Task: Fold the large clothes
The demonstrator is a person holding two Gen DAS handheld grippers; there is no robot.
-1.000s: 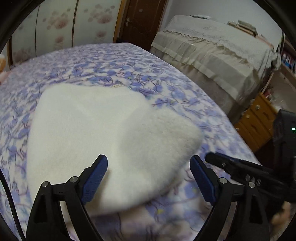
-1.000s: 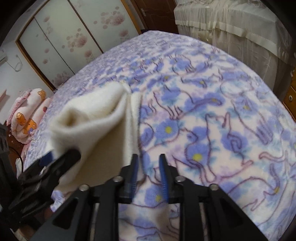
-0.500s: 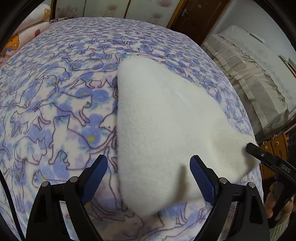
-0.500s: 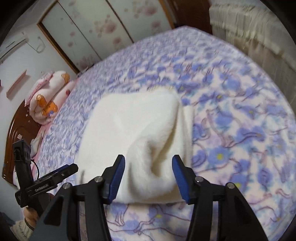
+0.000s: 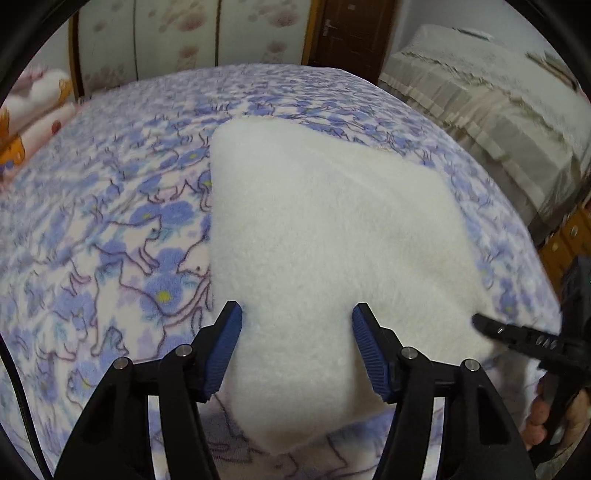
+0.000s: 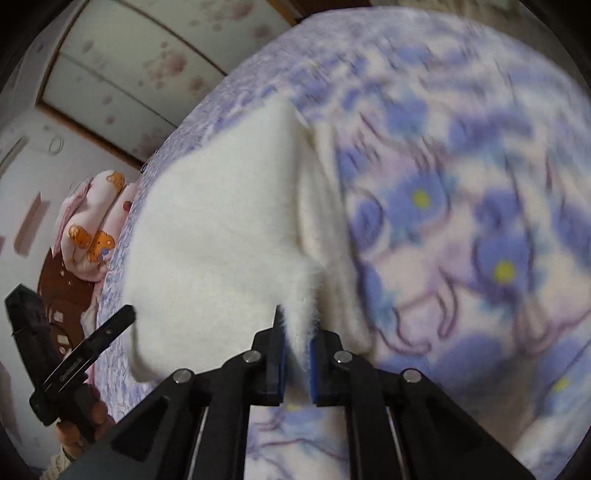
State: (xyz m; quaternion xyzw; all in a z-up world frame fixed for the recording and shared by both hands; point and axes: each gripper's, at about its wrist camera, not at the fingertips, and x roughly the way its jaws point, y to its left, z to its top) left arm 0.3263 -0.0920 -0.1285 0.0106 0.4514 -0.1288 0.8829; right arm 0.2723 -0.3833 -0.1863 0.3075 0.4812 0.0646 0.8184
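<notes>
A white fleece garment [image 5: 325,236] lies folded on the blue flowered bedspread [image 5: 110,229]. My left gripper [image 5: 297,349] is open, its blue pads on either side of the garment's near edge, not closed on it. My right gripper [image 6: 296,363] is shut on the garment's near right corner [image 6: 301,328]; the garment [image 6: 221,236] rises in a fold ahead of it. The right gripper also shows at the right edge of the left wrist view [image 5: 517,338]. The left gripper shows at the lower left of the right wrist view [image 6: 85,347].
A second bed with a beige cover [image 5: 491,96] stands to the right, with a wooden drawer unit [image 5: 569,240] beside it. A wardrobe with flowered doors [image 5: 177,40] and a dark door [image 5: 351,33] are behind. Pink bedding [image 6: 92,229] lies at the bed's head.
My right gripper has closed on the garment's corner; it was open half a second ago. My left gripper has narrowed around the garment's near edge but stays open.
</notes>
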